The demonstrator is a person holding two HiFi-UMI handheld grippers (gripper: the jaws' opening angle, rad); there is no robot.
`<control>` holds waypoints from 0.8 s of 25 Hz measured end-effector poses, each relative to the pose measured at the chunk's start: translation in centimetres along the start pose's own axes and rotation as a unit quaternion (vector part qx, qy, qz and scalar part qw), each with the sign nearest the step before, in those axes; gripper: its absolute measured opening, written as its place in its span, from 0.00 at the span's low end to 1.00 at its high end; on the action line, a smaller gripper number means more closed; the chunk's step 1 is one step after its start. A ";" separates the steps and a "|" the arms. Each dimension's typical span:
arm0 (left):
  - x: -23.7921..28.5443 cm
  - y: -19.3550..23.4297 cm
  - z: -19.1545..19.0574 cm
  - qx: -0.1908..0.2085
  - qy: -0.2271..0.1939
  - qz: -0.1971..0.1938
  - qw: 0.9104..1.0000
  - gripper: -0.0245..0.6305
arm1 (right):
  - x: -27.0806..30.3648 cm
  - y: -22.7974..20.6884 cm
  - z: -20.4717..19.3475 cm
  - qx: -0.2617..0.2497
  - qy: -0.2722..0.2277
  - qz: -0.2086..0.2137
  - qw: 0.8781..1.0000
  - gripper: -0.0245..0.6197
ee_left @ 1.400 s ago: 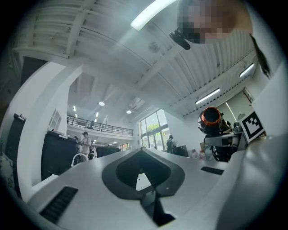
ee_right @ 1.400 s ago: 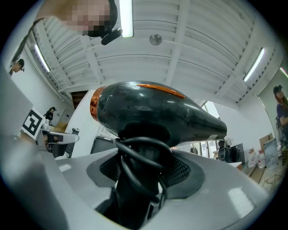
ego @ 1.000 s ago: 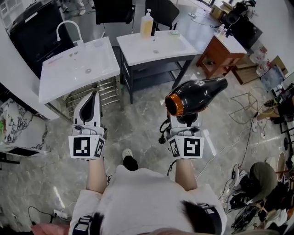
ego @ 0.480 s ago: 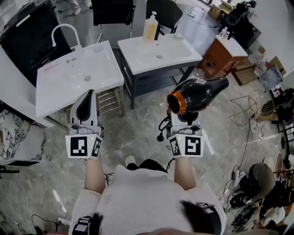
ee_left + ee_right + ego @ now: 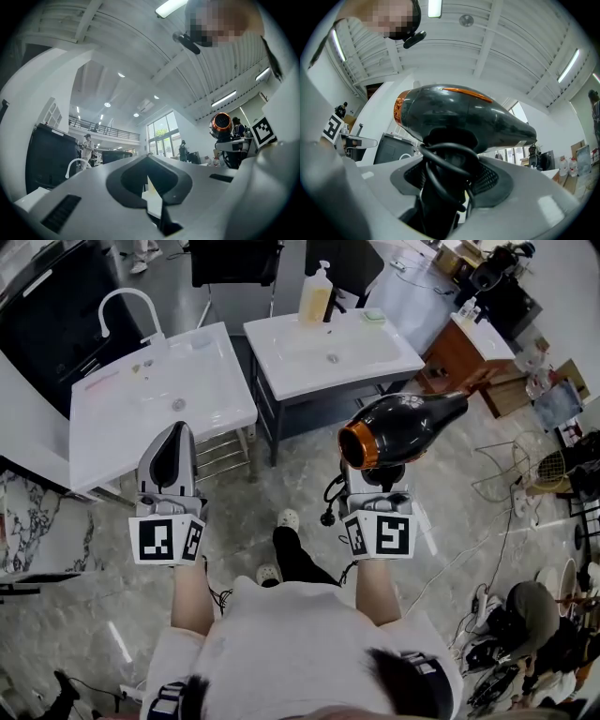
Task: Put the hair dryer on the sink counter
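Observation:
A black hair dryer (image 5: 405, 427) with an orange ring at its rear end stands up out of my right gripper (image 5: 379, 480), nozzle pointing right. The jaws are shut on its handle, round which the black cord (image 5: 444, 169) is looped. In the right gripper view the dryer's body (image 5: 461, 117) fills the middle. My left gripper (image 5: 173, 444) is held level beside it, shut, with nothing in it, its tips over the front edge of the left white sink counter (image 5: 112, 427). A second white sink counter (image 5: 309, 367) stands ahead of the dryer.
The left sink has a curved white faucet (image 5: 122, 304); a yellow soap bottle (image 5: 317, 294) stands at the back of the second sink. A wooden cabinet (image 5: 464, 357) is at the right, cables and gear (image 5: 525, 615) lie on the floor at lower right. The person's feet (image 5: 281, 545) show below.
The person has stepped forward, so both sink counters have come closer and lower in the head view. Both grippers keep their pose, and the dryer stays in the right one.

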State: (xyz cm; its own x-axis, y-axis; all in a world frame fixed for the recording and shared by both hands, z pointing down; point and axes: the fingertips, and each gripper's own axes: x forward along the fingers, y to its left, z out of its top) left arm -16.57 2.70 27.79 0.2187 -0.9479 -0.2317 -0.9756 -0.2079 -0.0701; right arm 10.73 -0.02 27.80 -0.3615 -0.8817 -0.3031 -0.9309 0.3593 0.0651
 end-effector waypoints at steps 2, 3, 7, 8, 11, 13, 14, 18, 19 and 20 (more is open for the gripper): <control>1.7 0.5 -0.4 0.002 -0.002 0.003 1.000 0.04 | 1.7 -0.6 -0.6 -0.001 -0.002 0.003 1.000 0.47; 2.6 0.6 -0.6 0.003 -0.002 0.004 1.000 0.04 | 2.6 -0.9 -1.0 -0.001 -0.003 0.004 1.000 0.47; 7.1 1.2 -1.3 0.007 -0.004 0.007 1.000 0.04 | 6.8 -2.7 -2.2 -0.002 -0.005 0.011 1.000 0.47; 8.2 1.3 -1.4 0.008 -0.006 0.009 1.000 0.04 | 8.0 -3.3 -2.5 -0.002 -0.006 0.014 1.000 0.47; 11.7 1.8 -1.8 0.011 -0.006 0.016 1.000 0.04 | 11.5 -4.8 -3.2 -0.001 -0.007 0.023 1.000 0.47; 14.4 2.5 -2.1 0.012 -0.005 0.022 1.000 0.04 | 14.4 -5.8 -3.7 -0.001 -0.007 0.029 1.000 0.47; 15.8 2.9 -2.2 0.012 -0.005 0.025 1.000 0.04 | 15.9 -6.3 -4.0 -0.001 -0.007 0.032 0.999 0.47; 18.9 3.4 -3.0 0.015 -0.010 0.040 0.999 0.04 | 19.4 -7.7 -5.4 0.005 -0.011 0.049 0.999 0.47; 19.1 3.2 -3.2 0.016 -0.012 0.044 0.999 0.04 | 19.7 -7.9 -5.7 0.006 -0.012 0.054 0.998 0.47; 19.4 3.1 -3.3 0.018 -0.013 0.048 0.999 0.04 | 20.0 -8.1 -6.0 0.007 -0.013 0.059 0.998 0.47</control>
State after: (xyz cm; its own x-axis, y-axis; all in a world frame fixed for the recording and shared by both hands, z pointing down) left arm -15.39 -17.16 26.27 0.1249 -0.9562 -0.2649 -0.9910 -0.1072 -0.0801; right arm 10.75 -22.46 26.95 -0.4662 -0.8254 -0.3186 -0.8815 0.4640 0.0876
